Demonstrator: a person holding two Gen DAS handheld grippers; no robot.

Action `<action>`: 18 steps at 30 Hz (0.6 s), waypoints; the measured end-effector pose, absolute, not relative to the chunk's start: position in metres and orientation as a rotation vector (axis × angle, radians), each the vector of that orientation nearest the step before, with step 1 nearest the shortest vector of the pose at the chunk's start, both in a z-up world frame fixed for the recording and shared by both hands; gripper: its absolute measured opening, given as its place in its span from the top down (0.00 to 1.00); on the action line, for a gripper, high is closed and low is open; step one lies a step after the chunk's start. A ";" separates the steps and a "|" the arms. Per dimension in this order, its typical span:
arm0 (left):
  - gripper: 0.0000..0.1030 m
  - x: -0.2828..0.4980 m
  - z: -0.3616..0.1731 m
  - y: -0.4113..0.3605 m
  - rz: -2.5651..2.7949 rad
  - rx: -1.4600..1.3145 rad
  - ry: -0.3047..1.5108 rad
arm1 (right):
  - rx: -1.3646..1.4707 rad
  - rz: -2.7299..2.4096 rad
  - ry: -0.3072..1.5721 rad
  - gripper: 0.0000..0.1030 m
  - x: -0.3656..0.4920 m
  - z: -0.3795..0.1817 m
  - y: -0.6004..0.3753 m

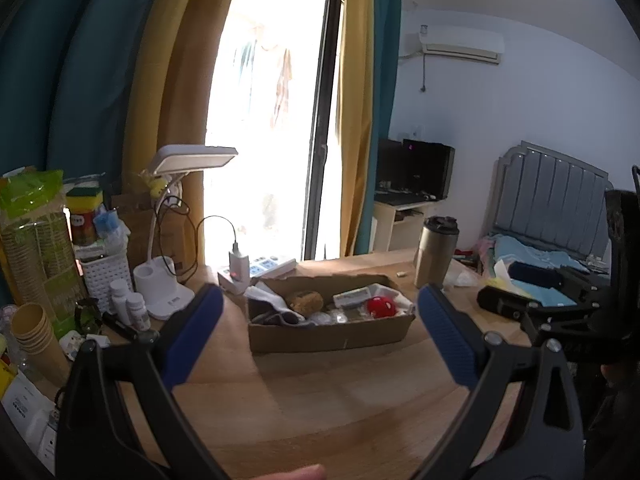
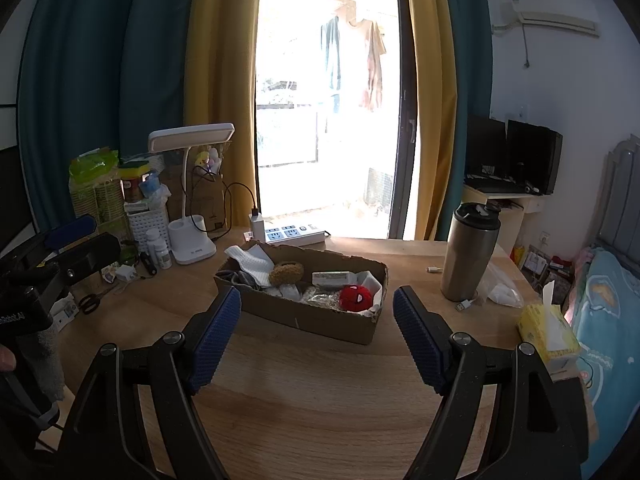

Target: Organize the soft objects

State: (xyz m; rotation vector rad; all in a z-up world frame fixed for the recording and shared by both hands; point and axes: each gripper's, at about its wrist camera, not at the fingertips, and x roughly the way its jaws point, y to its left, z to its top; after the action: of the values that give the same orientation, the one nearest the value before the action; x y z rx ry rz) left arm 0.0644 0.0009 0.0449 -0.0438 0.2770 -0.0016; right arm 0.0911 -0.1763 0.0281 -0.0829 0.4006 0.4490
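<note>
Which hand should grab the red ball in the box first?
Probably right. The right gripper is open, and the red ball in the box sits just beyond its fingertips. In the left view it lies further off.

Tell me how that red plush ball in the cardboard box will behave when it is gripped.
The red plush ball looks fuzzy and stuffed, so it will probably squash between the fingers and feel light. Being round, it may roll if dropped on the table. In the cardboard box, neighbouring clutter likely keeps it put.

Only one bit of lettering reads: white letters ending in "Robot.AI" on the black handle of the left tongs (image 2: pixel 24 316).
</note>
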 end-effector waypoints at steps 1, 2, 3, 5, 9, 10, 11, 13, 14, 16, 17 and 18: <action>0.04 0.065 0.045 0.000 -0.004 -0.043 0.278 | -0.082 0.449 0.401 0.21 0.091 0.028 -0.177; 0.04 0.065 0.045 0.000 -0.005 -0.042 0.280 | -0.082 0.448 0.401 0.21 0.091 0.028 -0.177; 0.04 0.066 0.045 0.000 -0.006 -0.042 0.279 | -0.081 0.449 0.400 0.21 0.091 0.029 -0.177; 0.04 0.066 0.044 -0.001 -0.006 -0.041 0.280 | -0.079 0.449 0.398 0.21 0.092 0.029 -0.178; 0.04 0.067 0.044 -0.002 -0.005 -0.043 0.282 | -0.079 0.449 0.399 0.21 0.092 0.029 -0.178; 0.04 0.068 0.044 -0.002 -0.003 -0.045 0.283 | -0.079 0.449 0.398 0.21 0.092 0.029 -0.179; 0.04 0.068 0.044 -0.002 -0.004 -0.050 0.282 | -0.079 0.449 0.397 0.21 0.092 0.029 -0.179; 0.04 0.069 0.044 0.000 -0.009 -0.064 0.283 | -0.076 0.449 0.395 0.21 0.093 0.029 -0.179; 0.04 0.069 0.044 0.000 -0.009 -0.067 0.285 | -0.075 0.449 0.395 0.21 0.094 0.029 -0.179; 0.04 0.070 0.044 0.000 -0.011 -0.068 0.285 | -0.077 0.448 0.394 0.21 0.094 0.030 -0.180; 0.04 0.070 0.044 0.000 -0.010 -0.068 0.285 | -0.076 0.448 0.395 0.21 0.094 0.030 -0.180; 0.04 0.071 0.044 0.000 -0.011 -0.068 0.286 | -0.076 0.448 0.396 0.21 0.094 0.029 -0.180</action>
State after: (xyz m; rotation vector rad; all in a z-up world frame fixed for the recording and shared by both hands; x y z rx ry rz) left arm 0.0708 -0.0002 0.0441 -0.0676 0.2860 -0.0109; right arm 0.0944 -0.1796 0.0294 -0.0756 0.3960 0.4481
